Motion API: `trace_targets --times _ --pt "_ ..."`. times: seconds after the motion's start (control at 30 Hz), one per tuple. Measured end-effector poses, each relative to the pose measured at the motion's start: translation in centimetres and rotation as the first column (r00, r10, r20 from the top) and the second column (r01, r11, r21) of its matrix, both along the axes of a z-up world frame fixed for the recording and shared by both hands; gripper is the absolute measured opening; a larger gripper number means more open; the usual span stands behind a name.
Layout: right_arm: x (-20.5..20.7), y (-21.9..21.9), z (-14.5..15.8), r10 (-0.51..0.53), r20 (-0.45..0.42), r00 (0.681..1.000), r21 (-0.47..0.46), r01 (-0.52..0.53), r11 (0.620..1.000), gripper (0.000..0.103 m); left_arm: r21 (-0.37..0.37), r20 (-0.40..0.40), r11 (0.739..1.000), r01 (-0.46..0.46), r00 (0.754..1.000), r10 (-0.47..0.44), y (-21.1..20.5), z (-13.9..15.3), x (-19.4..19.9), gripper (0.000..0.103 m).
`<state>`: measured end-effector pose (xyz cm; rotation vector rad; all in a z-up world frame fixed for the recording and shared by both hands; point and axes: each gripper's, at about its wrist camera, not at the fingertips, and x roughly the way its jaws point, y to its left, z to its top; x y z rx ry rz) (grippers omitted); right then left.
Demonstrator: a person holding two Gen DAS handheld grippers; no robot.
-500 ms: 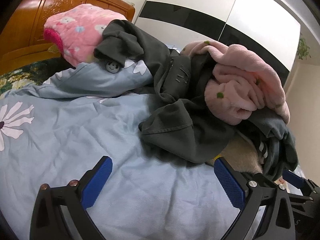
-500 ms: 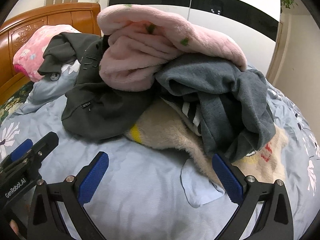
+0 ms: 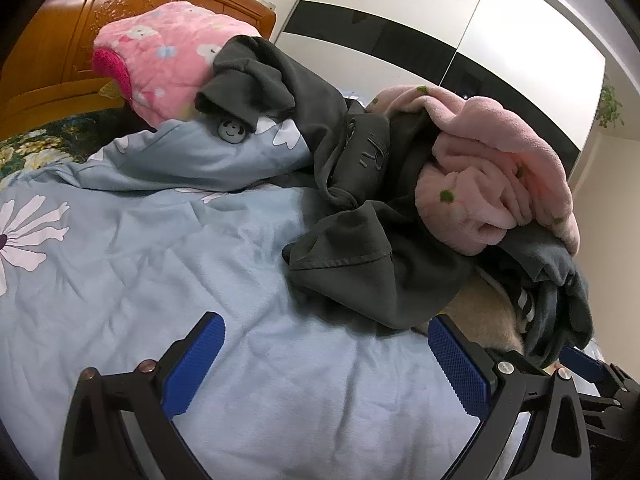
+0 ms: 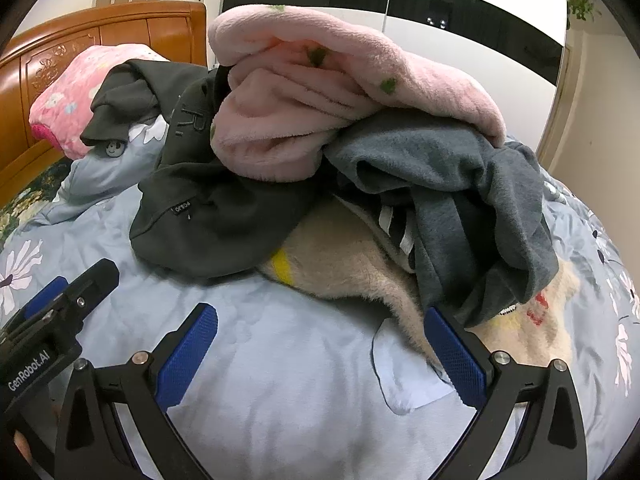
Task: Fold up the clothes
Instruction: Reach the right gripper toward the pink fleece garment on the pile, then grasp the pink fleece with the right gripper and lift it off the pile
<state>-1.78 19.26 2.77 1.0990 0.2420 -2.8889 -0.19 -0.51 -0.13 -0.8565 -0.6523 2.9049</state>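
A heap of unfolded clothes lies on a light blue bedsheet (image 3: 160, 280). A pink fleece garment (image 4: 320, 92) with green dots tops it, also in the left wrist view (image 3: 492, 184). A dark grey-green sweatshirt (image 3: 360, 264) sprawls at the left of the heap, also in the right wrist view (image 4: 216, 216). A blue-grey fleece (image 4: 472, 208) hangs at the right over a beige fuzzy sweater (image 4: 344, 268). My left gripper (image 3: 324, 364) is open and empty above the sheet just short of the sweatshirt. My right gripper (image 4: 320, 352) is open and empty in front of the beige sweater.
A pink flowered quilt (image 3: 168, 60) lies against the wooden headboard (image 3: 60, 40) at the far left. A white and black wardrobe (image 3: 460, 40) stands behind the bed. The left gripper's body (image 4: 52, 328) shows at the right wrist view's lower left.
Both grippers have barely moved; the heap sits very slightly closer in both views. Nothing was taken hold of.
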Motion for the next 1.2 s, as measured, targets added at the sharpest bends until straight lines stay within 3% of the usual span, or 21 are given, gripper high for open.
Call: trace_targets --times 0.23,0.4,0.57,0.63,0.67,0.7,0.73,0.8,0.87,0.97,1.1,1.2 --pt "-0.4 0.2 1.1 -0.015 -0.019 1.000 0.022 0.016 1.000 0.103 0.008 -0.010 1.000 -0.011 1.000 0.011 -0.5 0.1 0.1 0.103" --pt "-4.1 0.2 6.5 0.015 -0.187 0.982 0.185 0.020 0.983 0.103 0.036 -0.028 0.998 -0.042 0.999 0.043 -1.8 0.1 0.2 0.103" --pt "-9.3 -1.8 8.8 0.076 -0.217 0.973 0.330 0.000 0.944 0.102 0.077 0.011 0.996 -0.044 0.999 0.043 -2.1 0.0 0.2 0.103" --pt "-10.6 -2.2 9.4 0.072 -0.222 0.972 0.344 0.009 0.939 0.089 0.075 0.018 0.997 -0.031 0.999 0.030 -1.8 0.0 0.1 0.103" --pt "-11.0 -2.3 9.6 0.064 -0.225 0.972 0.344 0.018 0.939 0.070 0.074 0.019 0.997 -0.023 1.000 0.021 -1.6 0.0 0.1 0.103" --pt "-11.6 -2.0 10.0 0.049 -0.211 0.976 0.317 0.021 0.948 0.050 0.071 0.017 0.997 -0.013 1.000 0.012 -1.4 0.1 0.1 0.103" --pt "-12.4 -1.7 10.4 0.033 -0.188 0.982 0.278 0.021 0.960 0.042 0.067 0.014 0.998 -0.003 1.000 0.002 -1.1 0.1 0.0 0.103" --pt "-13.3 -1.2 11.4 0.005 -0.146 0.989 0.200 0.024 0.980 0.015 0.058 0.008 0.998 0.008 1.000 -0.009 -0.6 0.3 0.1 0.103" --pt "-12.8 0.0 13.3 -0.023 -0.145 0.989 0.066 0.033 0.997 0.009 0.044 -0.001 0.999 0.023 1.000 -0.023 0.0 0.7 0.1 0.103" --pt "-10.1 1.2 17.8 -0.044 -0.223 0.974 -0.049 0.034 0.998 0.006 0.019 -0.028 0.999 0.044 0.999 -0.044 1.0 2.0 0.6 0.103" --pt "-5.2 3.0 24.1 -0.043 -0.301 0.953 -0.146 -0.001 0.989 0.006 -0.025 -0.074 0.999 0.044 0.996 -0.046 2.3 4.4 1.9 0.103" --pt "0.3 4.5 27.9 -0.054 -0.344 0.937 -0.149 0.002 0.989 0.006 -0.070 -0.095 0.996 0.063 0.993 -0.070 3.3 6.8 3.6 0.103"
